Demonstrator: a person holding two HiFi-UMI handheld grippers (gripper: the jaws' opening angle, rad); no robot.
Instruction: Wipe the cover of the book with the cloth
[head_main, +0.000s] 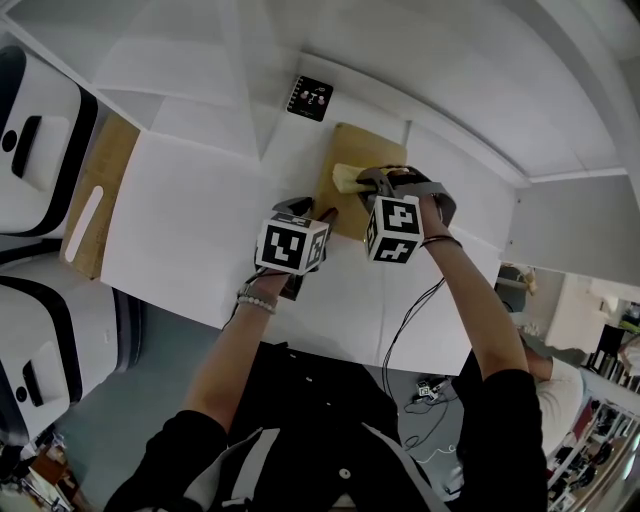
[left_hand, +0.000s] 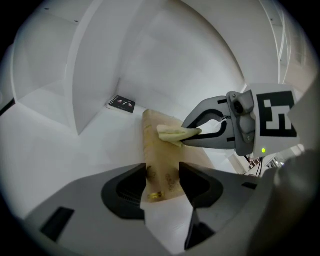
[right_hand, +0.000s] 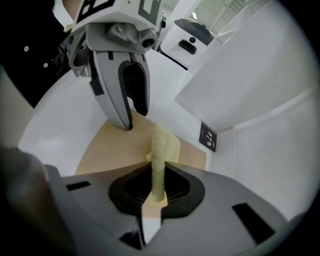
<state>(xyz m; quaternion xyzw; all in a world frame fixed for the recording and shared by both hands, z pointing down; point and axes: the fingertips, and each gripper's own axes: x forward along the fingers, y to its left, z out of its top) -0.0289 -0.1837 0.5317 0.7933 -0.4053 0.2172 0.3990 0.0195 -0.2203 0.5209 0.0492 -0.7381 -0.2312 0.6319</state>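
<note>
Right gripper (right_hand: 152, 192) clamped on the folded cloth (right_hand: 160, 145), which lies on the book (head_main: 345, 205).
Left gripper (left_hand: 162, 182), jaws apart, tips down at the book's near end on the tabletop (head_main: 200, 200); best to pin there firmly and drag the cloth flat across the cover.

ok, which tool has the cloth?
The right tool: its jaws are shut on the yellow cloth. The left tool has its jaws apart over the book.
</note>
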